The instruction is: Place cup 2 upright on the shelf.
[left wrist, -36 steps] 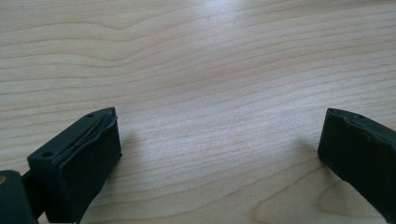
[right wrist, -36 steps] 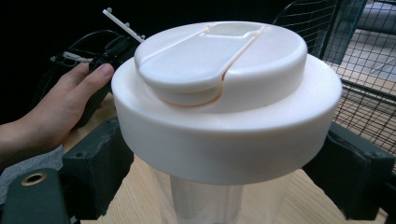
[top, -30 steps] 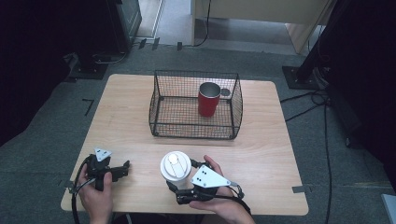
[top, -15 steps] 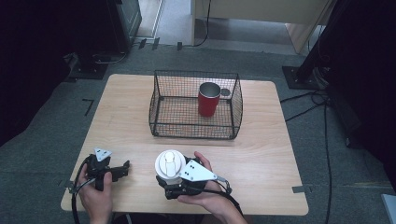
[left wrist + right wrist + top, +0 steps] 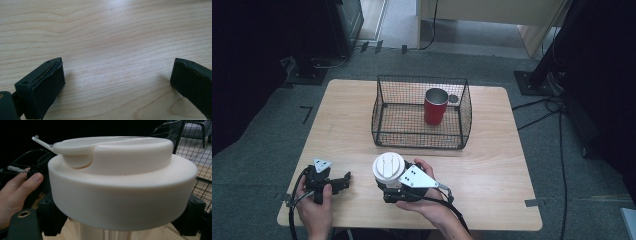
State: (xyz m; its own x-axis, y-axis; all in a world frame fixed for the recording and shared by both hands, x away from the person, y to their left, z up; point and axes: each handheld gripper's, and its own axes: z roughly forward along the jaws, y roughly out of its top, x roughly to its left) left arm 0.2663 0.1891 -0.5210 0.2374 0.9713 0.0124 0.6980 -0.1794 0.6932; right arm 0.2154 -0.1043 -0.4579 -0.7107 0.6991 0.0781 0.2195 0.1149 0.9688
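A white paper cup with a white plastic lid (image 5: 388,166) stands near the front edge of the wooden table (image 5: 492,165). My right gripper (image 5: 387,189) reaches in from the right. Its jaws have just been closing and now press on the cup's body under the lid (image 5: 120,170). My left gripper (image 5: 344,181) rests at the front left, pointing right. Its jaws (image 5: 117,82) stand wide open over bare wood, with nothing between them.
A black wire basket (image 5: 422,135) stands at the table's middle back with a red metal cup (image 5: 434,106) upright inside it. In the right gripper view the basket's mesh (image 5: 197,157) is close on the right, and the other hand (image 5: 17,190) is at the left.
My right gripper has slid left along the table's front and closed round the white cup, which shifted a little left with it. The left gripper has stayed put.
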